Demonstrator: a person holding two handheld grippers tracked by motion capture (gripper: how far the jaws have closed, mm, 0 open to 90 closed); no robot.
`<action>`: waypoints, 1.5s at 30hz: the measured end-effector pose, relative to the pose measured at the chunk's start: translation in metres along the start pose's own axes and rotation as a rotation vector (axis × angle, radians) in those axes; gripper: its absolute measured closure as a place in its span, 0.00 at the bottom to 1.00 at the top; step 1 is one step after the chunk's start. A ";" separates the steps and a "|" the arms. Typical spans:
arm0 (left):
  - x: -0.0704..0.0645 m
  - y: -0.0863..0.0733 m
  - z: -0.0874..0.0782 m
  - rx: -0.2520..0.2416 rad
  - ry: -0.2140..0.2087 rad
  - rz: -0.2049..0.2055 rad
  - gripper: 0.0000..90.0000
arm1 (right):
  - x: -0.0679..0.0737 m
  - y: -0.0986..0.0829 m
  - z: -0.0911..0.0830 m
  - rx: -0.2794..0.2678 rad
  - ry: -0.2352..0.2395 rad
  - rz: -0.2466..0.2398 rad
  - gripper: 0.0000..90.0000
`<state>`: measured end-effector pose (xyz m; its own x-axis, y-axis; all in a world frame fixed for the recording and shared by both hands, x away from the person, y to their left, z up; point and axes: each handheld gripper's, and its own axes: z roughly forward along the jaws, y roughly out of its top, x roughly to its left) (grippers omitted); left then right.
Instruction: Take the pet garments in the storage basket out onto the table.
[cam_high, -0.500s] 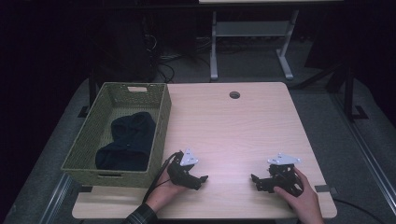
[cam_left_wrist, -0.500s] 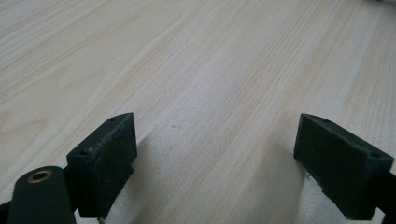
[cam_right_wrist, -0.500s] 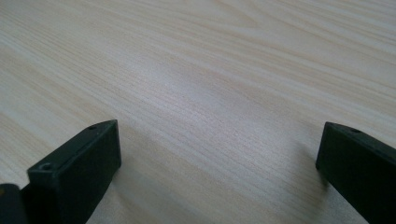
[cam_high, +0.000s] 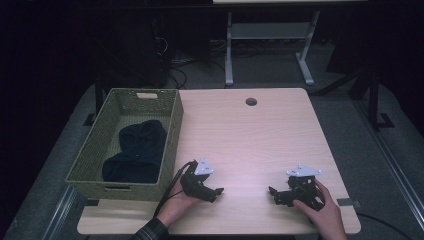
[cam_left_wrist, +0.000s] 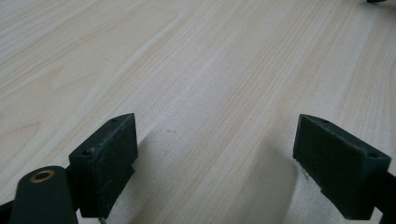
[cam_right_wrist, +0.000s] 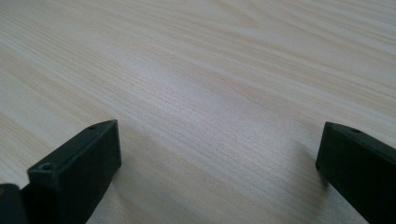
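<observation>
Nothing has moved: your left gripper (cam_high: 216, 191) and right gripper (cam_high: 274, 192) stay low on the table (cam_high: 250, 135), jaws wide apart, empty. Dark cloth (cam_high: 136, 150) lies in the basket (cam_high: 172, 132) at ten o'clock.

My desk (cam_high: 260, 135) carries a green woven basket (cam_high: 170, 145) at nine o'clock, dark cloth (cam_high: 137, 152) inside; a round hole (cam_high: 251, 102) at twelve.
</observation>
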<state>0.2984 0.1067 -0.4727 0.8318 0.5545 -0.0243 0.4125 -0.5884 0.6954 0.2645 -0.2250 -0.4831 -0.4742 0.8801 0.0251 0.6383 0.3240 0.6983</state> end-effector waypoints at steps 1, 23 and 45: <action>0.000 0.001 -0.001 -0.001 0.000 -0.001 0.15 | 0.000 0.000 0.000 0.000 0.000 0.000 0.00; 0.003 0.022 -0.015 -0.018 -0.025 -0.003 0.15 | 0.000 0.000 0.000 0.000 0.000 0.000 0.00; 0.009 0.033 -0.029 -0.039 -0.028 -0.011 0.15 | 0.000 0.000 0.000 0.001 0.000 0.000 0.00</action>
<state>0.3083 0.1095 -0.4295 0.8374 0.5441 -0.0517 0.4075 -0.5585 0.7225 0.2644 -0.2250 -0.4831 -0.4737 0.8803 0.0253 0.6389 0.3238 0.6979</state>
